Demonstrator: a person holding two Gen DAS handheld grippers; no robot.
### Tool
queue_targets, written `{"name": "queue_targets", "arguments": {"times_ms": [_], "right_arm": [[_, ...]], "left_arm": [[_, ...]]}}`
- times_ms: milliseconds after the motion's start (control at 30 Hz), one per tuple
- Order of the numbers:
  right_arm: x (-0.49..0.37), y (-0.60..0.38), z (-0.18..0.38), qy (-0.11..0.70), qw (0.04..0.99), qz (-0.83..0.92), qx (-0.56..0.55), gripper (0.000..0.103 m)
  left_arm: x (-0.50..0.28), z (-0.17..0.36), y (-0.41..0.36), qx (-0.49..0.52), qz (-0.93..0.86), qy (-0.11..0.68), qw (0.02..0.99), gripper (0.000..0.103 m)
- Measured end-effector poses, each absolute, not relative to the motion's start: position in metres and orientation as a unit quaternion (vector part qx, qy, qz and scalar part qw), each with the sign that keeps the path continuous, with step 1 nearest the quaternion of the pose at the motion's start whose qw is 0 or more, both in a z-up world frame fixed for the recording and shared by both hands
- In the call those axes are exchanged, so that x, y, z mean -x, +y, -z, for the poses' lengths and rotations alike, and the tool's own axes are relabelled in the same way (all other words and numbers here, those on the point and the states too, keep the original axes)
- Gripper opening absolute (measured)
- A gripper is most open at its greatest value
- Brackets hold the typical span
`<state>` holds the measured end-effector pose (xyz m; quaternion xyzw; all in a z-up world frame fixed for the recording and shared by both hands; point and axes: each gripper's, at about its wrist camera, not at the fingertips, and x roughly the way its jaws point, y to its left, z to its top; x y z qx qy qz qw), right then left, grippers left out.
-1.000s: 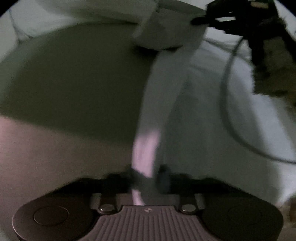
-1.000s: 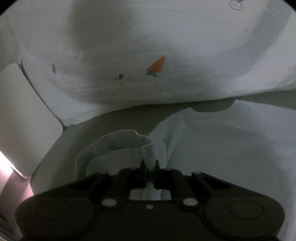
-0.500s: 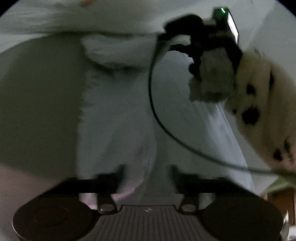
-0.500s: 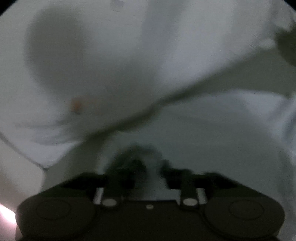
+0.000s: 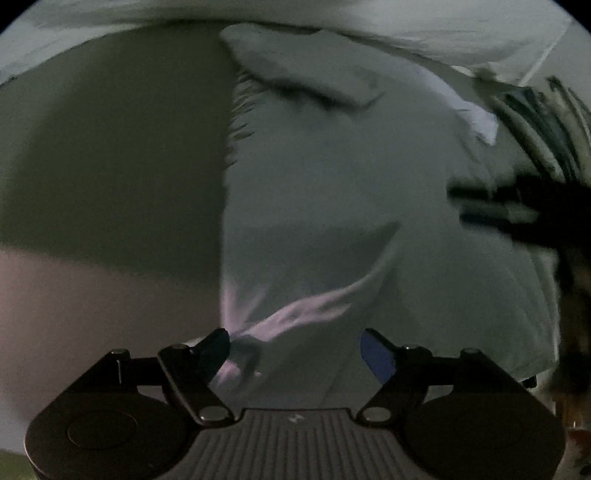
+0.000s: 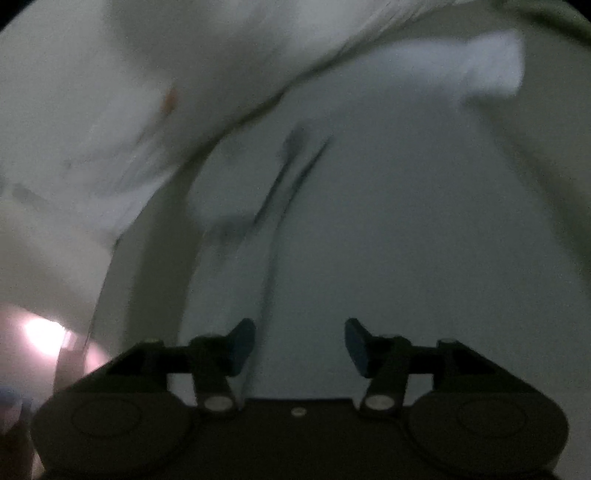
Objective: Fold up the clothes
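1. Left gripper (image 5: 295,349): fingers (image 5: 214,349) are standing spread wide, blue pads facing each other, gripping nothing. A crumpled fold of the pale garment (image 5: 332,206) is bunching just beside the left finger; touching or not, cannot tell.
2. Right gripper (image 6: 300,341): fingers (image 6: 242,341) are likewise standing well apart, with nothing between them. The same garment (image 6: 369,229) is lying flat under and ahead of the gap.
3. Left view, outward: the garment is spreading across the middle and right of the frame, lying on a dull grey surface (image 5: 110,147) that is showing bare to its left. A folded flap is crossing the cloth near the fingers, and a sleeve-like corner is pointing to the upper right.
4. The right gripper (image 5: 517,206) is showing as a dark blur over the garment's right side.
5. Farther out: white bedding (image 5: 295,14) is running along the top edge, beyond the garment.
6. Right view, outward: creases are running up the cloth; the bedding (image 6: 129,92) with a small orange mark is filling the upper left. The picture is blurring heavily.
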<state>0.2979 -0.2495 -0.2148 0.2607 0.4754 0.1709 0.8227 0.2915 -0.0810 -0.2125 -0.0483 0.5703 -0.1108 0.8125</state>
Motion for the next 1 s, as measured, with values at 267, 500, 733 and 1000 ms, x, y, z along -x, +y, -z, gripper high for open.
{"name": "queue_targets", "arguments": {"times_ms": [267, 500, 733, 1000], "right_arm": [[-0.258, -0.202, 0.226, 0.517, 0.804, -0.163, -0.242, 0.052], [-0.250, -0.179, 0.202, 0.483, 0.845, -0.157, -0.167, 0.052], [-0.222, -0.082, 0.180, 0.441, 0.872, -0.211, -0.008, 0.024], [-0.192, 0.016, 0.190, 0.439, 0.857, -0.247, 0.108, 0.049]], "left_arm": [[-0.263, 0.212, -0.081, -0.025, 0.135, 0.543, 0.829, 0.048], [-0.254, 0.192, -0.018, 0.060, 0.096, 0.520, 0.847, 0.062], [-0.245, 0.191, 0.047, 0.145, 0.015, 0.514, 0.845, 0.070], [-0.247, 0.199, 0.093, 0.151, 0.029, 0.526, 0.837, 0.075]]}}
